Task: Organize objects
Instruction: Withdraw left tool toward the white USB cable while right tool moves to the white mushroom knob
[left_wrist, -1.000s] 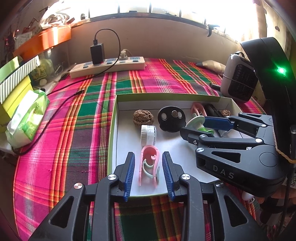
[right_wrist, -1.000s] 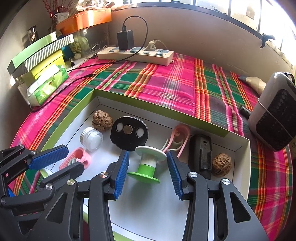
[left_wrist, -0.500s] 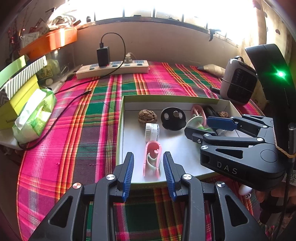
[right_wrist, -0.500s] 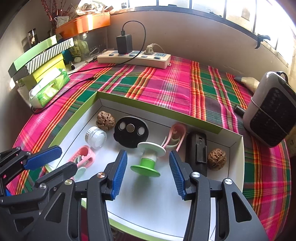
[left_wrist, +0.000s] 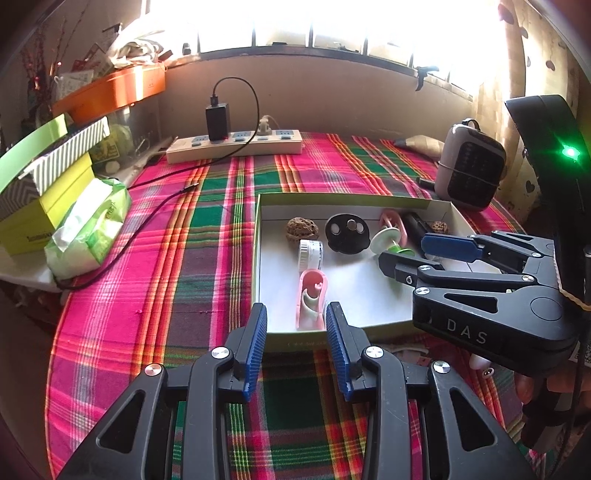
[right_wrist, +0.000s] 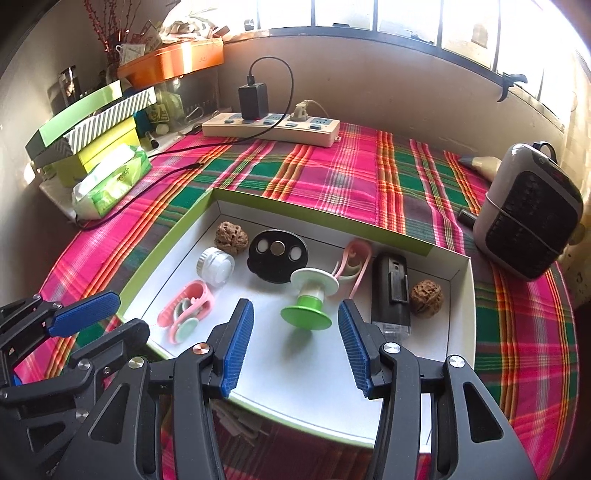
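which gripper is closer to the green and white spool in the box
Right. The right gripper hangs just in front of the green and white spool, jaws open and in line with it. The left gripper sits off to its side, by the pink clip.

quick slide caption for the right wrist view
Open right gripper above a white tray, green-and-white spool lying ahead of its tips.

- The left wrist view looks forward and down along its own fingers (left_wrist: 258, 332), close over the near edge of the box (left_wrist: 256, 258).
- The right wrist view looks the same way, close over the box (right_wrist: 461, 314).
- Both share the box, plaid cloth (left_wrist: 147, 295) and power strip (right_wrist: 269, 127).
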